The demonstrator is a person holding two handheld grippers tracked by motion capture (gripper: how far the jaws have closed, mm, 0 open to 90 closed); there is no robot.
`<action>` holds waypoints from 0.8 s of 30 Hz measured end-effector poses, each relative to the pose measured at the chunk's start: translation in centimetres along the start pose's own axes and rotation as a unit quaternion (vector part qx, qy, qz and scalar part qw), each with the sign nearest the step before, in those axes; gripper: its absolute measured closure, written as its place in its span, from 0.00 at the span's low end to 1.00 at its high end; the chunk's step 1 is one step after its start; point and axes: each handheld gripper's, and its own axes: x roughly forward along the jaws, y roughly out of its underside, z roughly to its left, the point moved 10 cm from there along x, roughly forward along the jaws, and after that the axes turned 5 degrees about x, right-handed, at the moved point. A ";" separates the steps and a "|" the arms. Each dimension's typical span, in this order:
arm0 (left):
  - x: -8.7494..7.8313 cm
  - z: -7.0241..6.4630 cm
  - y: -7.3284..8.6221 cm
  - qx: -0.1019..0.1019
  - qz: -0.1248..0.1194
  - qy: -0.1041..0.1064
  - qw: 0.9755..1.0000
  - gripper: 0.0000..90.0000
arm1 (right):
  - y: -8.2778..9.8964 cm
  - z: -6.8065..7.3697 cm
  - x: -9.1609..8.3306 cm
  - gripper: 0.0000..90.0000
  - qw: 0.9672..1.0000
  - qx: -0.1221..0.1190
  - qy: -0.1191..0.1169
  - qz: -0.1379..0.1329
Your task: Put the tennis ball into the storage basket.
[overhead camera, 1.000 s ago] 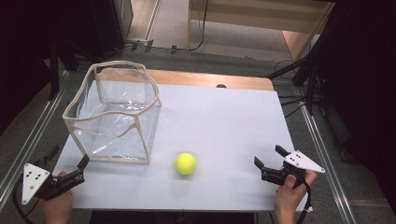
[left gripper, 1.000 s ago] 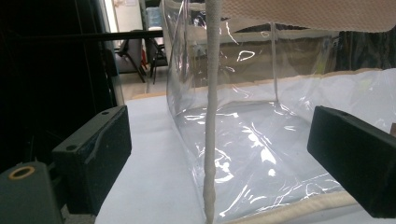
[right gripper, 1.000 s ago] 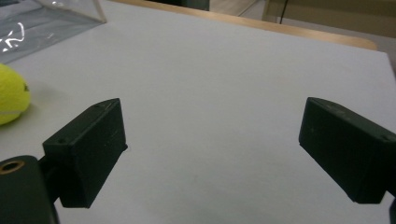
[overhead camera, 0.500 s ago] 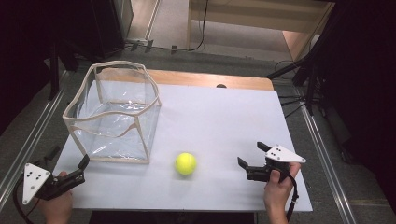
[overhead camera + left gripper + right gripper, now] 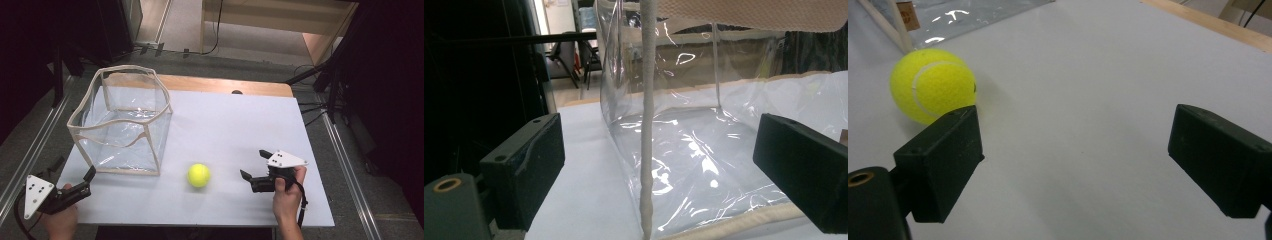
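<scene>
At the near left corner of the white table [image 5: 235, 120], the left gripper [image 5: 75, 180] rests with jaws apart, empty, pointing at the near corner of the clear plastic box [image 5: 120, 122], whose beige-trimmed edge [image 5: 647, 125] stands just ahead between them. Farther right, the yellow tennis ball [image 5: 199, 175] lies on the table just outside the box, untouched. To its right, the right gripper [image 5: 255, 167] faces it, jaws wide apart, near but not around it. Judging by this, grasping and any placing in the box remain undone.
</scene>
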 end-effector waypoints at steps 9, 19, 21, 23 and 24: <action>0.0 -0.1 0.0 0.003 0.002 0.000 1.000 0.08 | -0.9 1.9 1.5 0.07 0.999 -0.023 -0.025 0.019; 0.0 -0.1 0.0 0.003 0.001 0.000 1.000 0.08 | -1.4 3.8 3.1 0.07 0.997 -0.042 -0.051 0.039; 0.0 -0.1 0.0 0.002 0.001 0.000 1.000 0.07 | -1.4 4.0 3.4 0.07 0.997 -0.046 -0.052 0.045; 0.0 -0.1 0.0 0.002 0.001 0.000 1.000 0.08 | -1.4 4.4 3.7 0.07 0.996 -0.049 -0.058 0.050; 0.0 -0.1 0.0 0.001 0.001 0.000 1.000 0.08 | -1.4 4.5 3.9 0.07 0.995 -0.053 -0.059 0.053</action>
